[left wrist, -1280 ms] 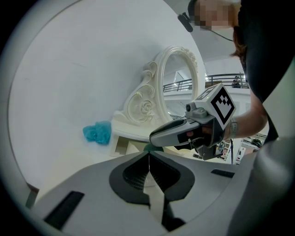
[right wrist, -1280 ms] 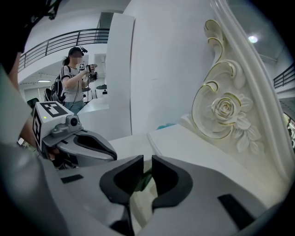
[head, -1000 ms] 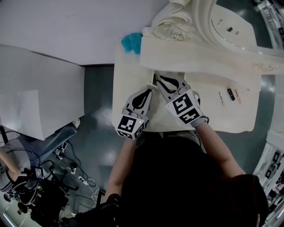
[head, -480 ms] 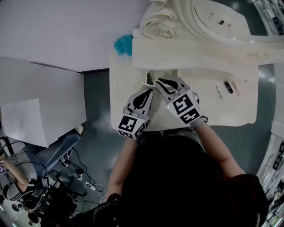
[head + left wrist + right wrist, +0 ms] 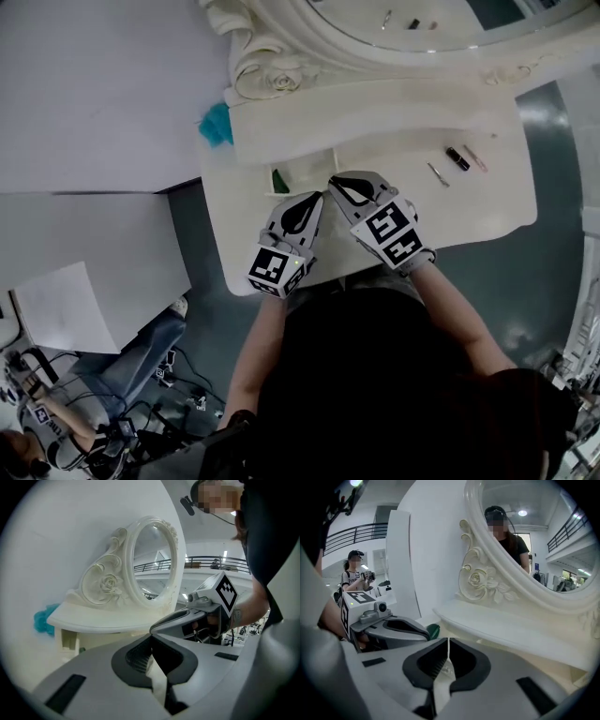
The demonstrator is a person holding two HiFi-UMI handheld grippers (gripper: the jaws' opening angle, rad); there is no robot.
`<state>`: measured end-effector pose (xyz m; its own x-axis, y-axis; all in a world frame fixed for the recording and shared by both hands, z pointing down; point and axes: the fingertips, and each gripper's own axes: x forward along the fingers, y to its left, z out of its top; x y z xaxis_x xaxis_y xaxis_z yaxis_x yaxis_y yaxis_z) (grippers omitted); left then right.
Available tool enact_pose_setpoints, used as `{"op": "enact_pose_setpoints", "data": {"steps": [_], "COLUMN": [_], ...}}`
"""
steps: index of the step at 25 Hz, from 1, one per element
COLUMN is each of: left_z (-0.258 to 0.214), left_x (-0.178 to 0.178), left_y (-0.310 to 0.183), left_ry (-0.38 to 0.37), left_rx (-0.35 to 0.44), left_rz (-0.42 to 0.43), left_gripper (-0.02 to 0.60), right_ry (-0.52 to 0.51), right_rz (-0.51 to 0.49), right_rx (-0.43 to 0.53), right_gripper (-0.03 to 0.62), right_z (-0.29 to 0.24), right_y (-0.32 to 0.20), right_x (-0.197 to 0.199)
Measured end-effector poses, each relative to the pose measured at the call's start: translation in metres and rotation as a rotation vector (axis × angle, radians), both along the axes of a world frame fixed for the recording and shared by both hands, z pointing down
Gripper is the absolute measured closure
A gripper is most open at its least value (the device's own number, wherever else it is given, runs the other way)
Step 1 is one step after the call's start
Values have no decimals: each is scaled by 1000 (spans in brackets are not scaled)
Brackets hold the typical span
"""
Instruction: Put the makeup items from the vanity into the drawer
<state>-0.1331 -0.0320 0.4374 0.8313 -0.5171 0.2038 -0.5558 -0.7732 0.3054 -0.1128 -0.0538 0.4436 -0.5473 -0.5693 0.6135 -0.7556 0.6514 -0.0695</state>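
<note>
Drawer open, both hand-held grippers closed

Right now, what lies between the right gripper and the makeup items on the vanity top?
Nothing: in the head view the vanity top is bare between the shut right gripper and the three makeup items.

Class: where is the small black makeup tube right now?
Head view: the black tube lies on the vanity top, right of the right gripper, between a silver stick and a pinkish stick.

No lettering, label, brand or number can be read in any view.
</note>
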Motion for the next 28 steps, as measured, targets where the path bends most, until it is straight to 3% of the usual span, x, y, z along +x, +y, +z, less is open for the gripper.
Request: {"op": "enact_pose_setpoints", "data": {"steps": [12, 28], "left_z": [-7, 16], "left_x": [99, 188], "left_y": [25, 47], "left_ry": [58, 32], "left_rx": [-22, -75], "left_rz": [247, 394], "left_gripper": [569, 569], "right_ry": [-16, -25], "right_rz": [233, 422], "right_rx": [-20, -49], "right_gripper": [565, 565], "right_z": [5, 23], "right_y": [23, 59], "right_x": [96, 199]}}
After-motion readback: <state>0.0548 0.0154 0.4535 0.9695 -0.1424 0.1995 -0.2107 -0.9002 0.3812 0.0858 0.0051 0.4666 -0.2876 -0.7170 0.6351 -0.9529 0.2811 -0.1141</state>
